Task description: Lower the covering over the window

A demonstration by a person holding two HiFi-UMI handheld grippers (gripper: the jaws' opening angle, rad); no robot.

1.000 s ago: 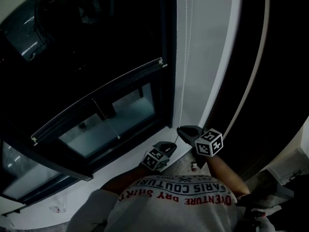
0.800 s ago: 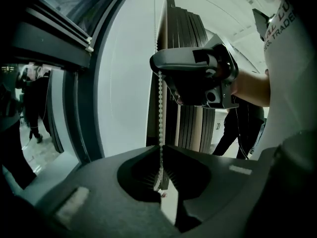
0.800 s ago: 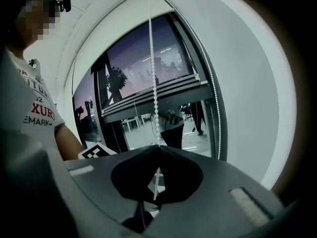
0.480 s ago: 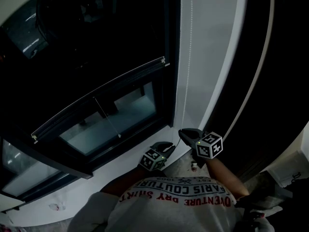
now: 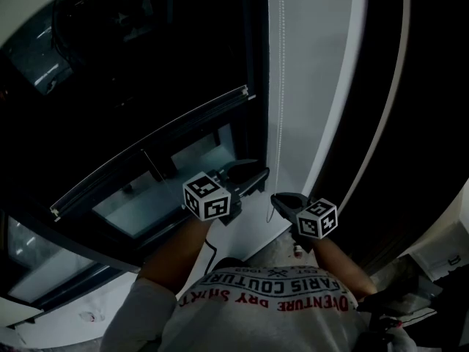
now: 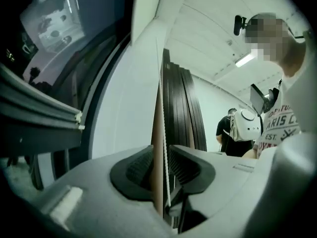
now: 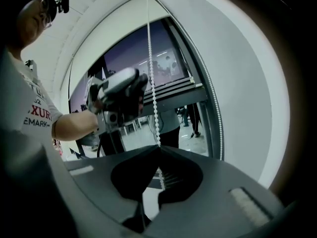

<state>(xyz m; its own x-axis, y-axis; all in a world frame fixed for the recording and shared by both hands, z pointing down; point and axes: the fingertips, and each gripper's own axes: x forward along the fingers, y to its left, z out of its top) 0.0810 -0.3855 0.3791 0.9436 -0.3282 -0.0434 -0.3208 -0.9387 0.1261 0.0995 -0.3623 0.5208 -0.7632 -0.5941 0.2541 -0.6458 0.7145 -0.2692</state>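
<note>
Dim window, right tool pinching bead chain

White bead chain, black window frame, black-and-white marker cubes, white shirt with red lettering.

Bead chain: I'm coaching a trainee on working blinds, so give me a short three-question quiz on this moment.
1. True or false: the right gripper is shut on the chain.
2. In the head view, which gripper shows higher? A: left gripper. B: right gripper.
3. Fill in: the left gripper's jaws stand ____.
Key: 1 true. 2 A. 3 open; they have just been opening, with the chain between them.
</note>
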